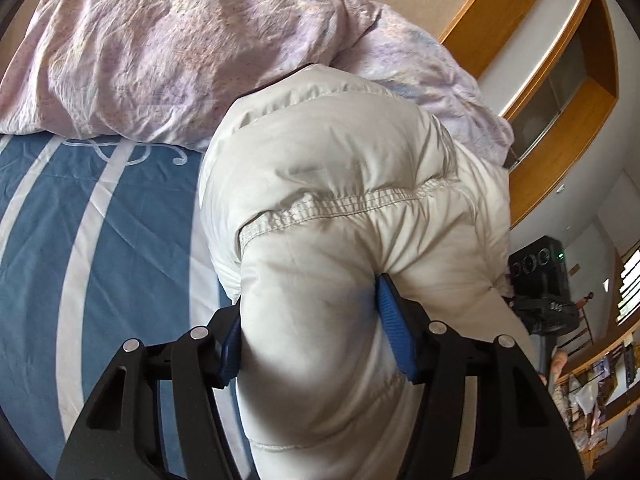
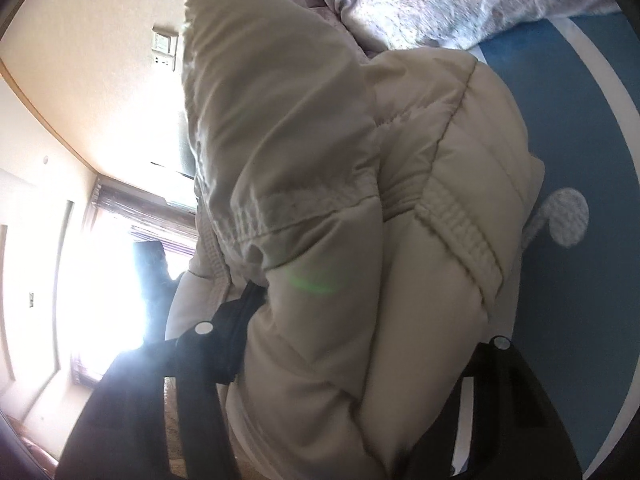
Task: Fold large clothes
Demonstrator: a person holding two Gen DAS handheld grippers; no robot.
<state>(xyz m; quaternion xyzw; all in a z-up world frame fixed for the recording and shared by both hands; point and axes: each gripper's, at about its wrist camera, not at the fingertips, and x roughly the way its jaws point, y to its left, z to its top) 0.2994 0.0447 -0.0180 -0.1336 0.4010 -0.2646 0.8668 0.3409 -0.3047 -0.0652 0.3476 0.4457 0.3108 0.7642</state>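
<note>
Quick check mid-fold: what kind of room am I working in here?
Most likely a bedroom in a home. The white puffer jacket is over a bed with a blue patterned sheet, a crumpled lilac duvet lies behind, and cluttered wooden shelves stand at the side.

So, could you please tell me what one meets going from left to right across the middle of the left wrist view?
Blue bedsheet with white stripes → puffy white quilted jacket → wooden-framed headboard cabinet.
</note>
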